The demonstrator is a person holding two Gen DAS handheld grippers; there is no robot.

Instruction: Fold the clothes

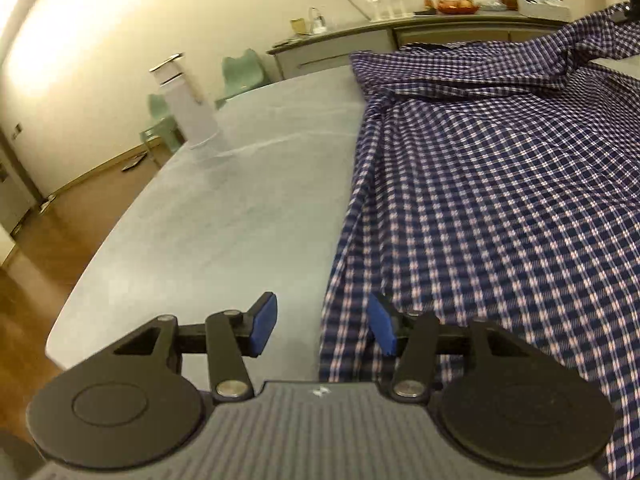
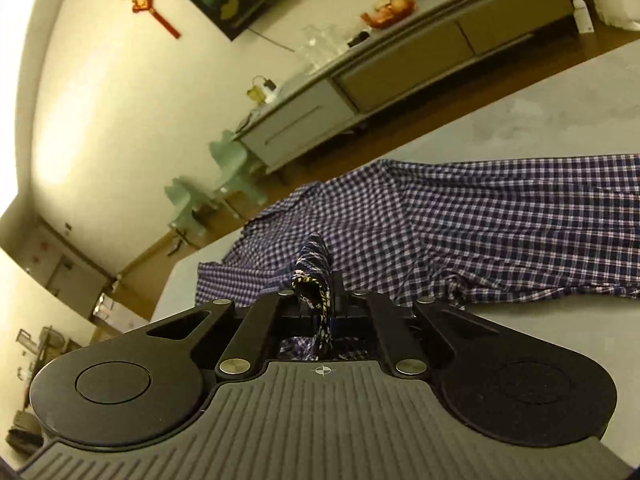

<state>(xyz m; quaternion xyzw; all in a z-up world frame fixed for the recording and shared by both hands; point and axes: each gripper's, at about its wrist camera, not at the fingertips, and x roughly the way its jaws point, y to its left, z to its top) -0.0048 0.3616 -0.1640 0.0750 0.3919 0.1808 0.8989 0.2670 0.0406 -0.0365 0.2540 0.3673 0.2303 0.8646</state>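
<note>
- Gripping a bunched fold of the blue-and-white checked cotton shirt point(image 2: 460, 224), the right claw point(image 2: 320, 304) is closed on it; the rest lies spread on the grey tabletop point(image 2: 560, 120).
- Left claw point(image 1: 322, 322) stands half open and empty, with the shirt edge near its 3 o'clock pad.
- Risk: the thin pinch may slip if pulled, or drag the whole shirt crooked.
- Only the left view shows the white cylindrical bottle point(image 1: 188, 108) at 10 o'clock.
</note>
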